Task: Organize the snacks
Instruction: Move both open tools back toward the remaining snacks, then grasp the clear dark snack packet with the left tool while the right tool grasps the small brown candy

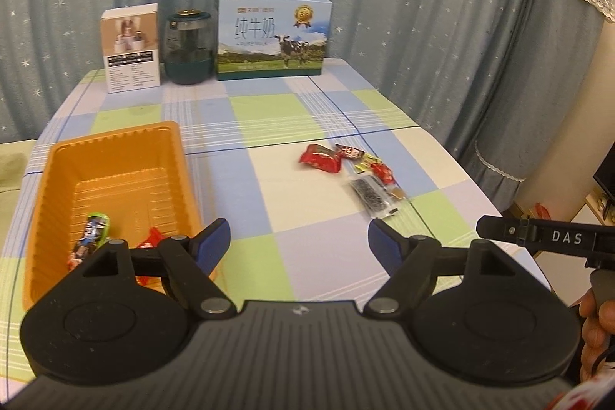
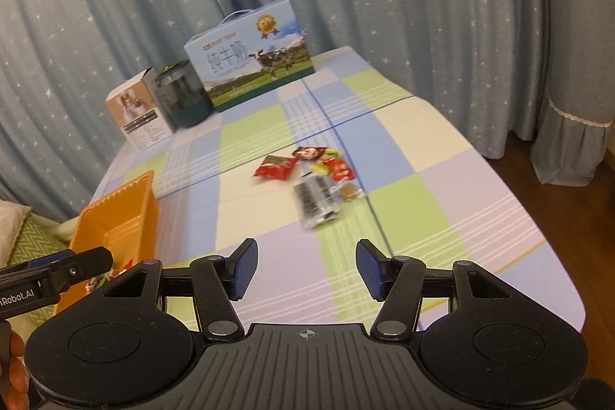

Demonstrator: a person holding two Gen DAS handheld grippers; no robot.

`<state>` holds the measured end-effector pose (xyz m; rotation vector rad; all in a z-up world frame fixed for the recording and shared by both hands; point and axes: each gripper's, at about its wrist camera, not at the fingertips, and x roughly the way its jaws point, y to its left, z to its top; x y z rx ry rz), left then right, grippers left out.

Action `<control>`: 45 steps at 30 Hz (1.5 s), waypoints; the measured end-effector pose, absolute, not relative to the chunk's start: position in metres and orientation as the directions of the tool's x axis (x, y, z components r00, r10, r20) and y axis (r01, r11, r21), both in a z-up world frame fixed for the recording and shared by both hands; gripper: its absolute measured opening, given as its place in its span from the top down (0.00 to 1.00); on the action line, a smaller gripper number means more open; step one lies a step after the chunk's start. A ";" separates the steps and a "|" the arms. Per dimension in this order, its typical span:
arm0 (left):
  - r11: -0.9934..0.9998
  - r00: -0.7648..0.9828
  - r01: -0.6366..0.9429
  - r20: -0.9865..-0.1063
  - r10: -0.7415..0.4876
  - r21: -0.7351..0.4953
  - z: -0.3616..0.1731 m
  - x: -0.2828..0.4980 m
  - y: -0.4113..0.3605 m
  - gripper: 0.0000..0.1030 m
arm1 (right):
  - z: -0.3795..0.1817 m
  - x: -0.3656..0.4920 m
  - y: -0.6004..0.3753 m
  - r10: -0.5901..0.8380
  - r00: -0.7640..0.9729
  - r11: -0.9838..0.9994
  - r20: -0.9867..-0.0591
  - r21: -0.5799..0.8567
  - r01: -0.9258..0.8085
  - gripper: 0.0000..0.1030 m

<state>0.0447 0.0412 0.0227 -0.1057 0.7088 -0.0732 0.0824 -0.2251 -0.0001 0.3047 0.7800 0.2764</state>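
Note:
An orange tray (image 1: 115, 156) sits on the left of the checked table and holds a green-and-blue snack (image 1: 94, 231) and a red snack (image 1: 152, 237). A pile of loose snacks lies mid-table: a red packet (image 1: 321, 158), a clear pack of dark seeds (image 1: 369, 195) and small red and yellow wrappers (image 1: 374, 166). My left gripper (image 1: 299, 244) is open and empty, just right of the tray's near end. My right gripper (image 2: 307, 268) is open and empty, short of the snack pile (image 2: 311, 175). The tray also shows in the right wrist view (image 2: 123, 214).
At the table's far edge stand a white carton (image 1: 130, 48), a dark green jar (image 1: 188, 47) and a blue milk box (image 1: 271, 37). Blue starred curtains hang behind. The table's right edge (image 2: 538, 210) drops to a wooden floor. The right gripper's body (image 1: 546, 239) is at the left wrist view's right.

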 end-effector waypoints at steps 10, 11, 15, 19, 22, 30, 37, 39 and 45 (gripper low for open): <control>0.989 0.741 0.056 -0.658 -0.133 -0.136 0.012 0.070 0.017 0.25 | -0.009 0.096 -0.245 0.300 0.693 0.940 -0.656 0.325 -0.100 0.44; 0.989 0.739 0.057 -0.660 -0.134 -0.137 0.010 0.073 0.015 0.25 | -0.011 0.098 -0.246 0.297 0.693 0.941 -0.657 0.323 -0.097 0.44; 0.988 0.732 0.056 -0.667 -0.138 -0.143 0.002 0.086 0.007 0.25 | -0.020 0.108 -0.252 0.287 0.690 0.944 -0.665 0.319 -0.085 0.44; 0.987 0.725 0.056 -0.674 -0.143 -0.149 -0.008 0.102 -0.003 0.25 | -0.030 0.119 -0.259 0.275 0.692 0.946 -0.667 0.316 -0.071 0.44; 0.987 0.718 0.051 -0.682 -0.142 -0.151 -0.018 0.115 -0.011 0.25 | -0.039 0.129 -0.266 0.267 0.698 0.946 -0.664 0.317 -0.061 0.44; 0.985 0.699 0.040 -0.700 -0.146 -0.165 -0.052 0.154 -0.030 0.26 | -0.065 0.168 -0.271 0.244 0.693 0.963 -0.679 0.255 -0.089 0.44; 0.980 0.691 0.045 -0.702 -0.172 -0.195 -0.074 0.183 -0.043 0.33 | -0.077 0.199 -0.272 0.257 0.699 0.958 -0.667 0.272 -0.093 0.45; 0.979 0.687 0.049 -0.705 -0.178 -0.199 -0.080 0.191 -0.047 0.33 | -0.079 0.205 -0.273 0.253 0.699 0.958 -0.668 0.276 -0.082 0.45; 0.975 0.680 0.058 -0.707 -0.195 -0.213 -0.097 0.215 -0.058 0.35 | -0.084 0.213 -0.279 0.225 0.700 0.963 -0.677 0.262 -0.055 0.45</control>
